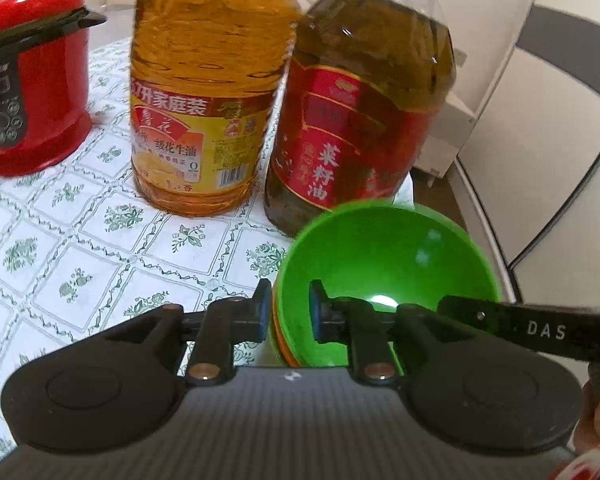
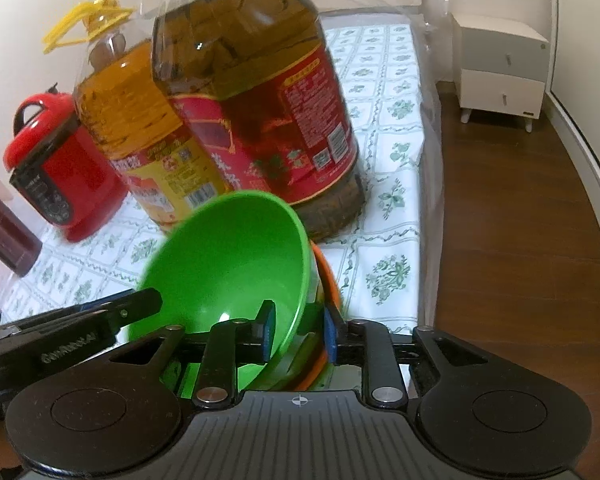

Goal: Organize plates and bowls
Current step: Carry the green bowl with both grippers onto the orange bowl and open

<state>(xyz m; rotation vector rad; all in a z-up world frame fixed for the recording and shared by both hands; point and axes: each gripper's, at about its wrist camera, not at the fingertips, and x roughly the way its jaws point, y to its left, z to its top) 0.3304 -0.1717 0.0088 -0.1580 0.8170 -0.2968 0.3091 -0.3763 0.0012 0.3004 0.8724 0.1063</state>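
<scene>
Green bowl (image 1: 384, 256) — topmost of a nested stack, an orange bowl (image 2: 330, 280) under it, near the counter (image 1: 80, 248) edge just in front of the dark oil bottle (image 1: 360, 120). Left gripper (image 1: 290, 308): jaws slightly apart, straddling the stack's near rim, one pad inside the green bowl, one outside; pads appear not to press. Right gripper (image 2: 300, 328): likewise astride the opposite rim, jaws a little apart. Also present — amber oil bottle (image 1: 208, 112), red cooker (image 1: 32, 92), floral cloth.
</scene>
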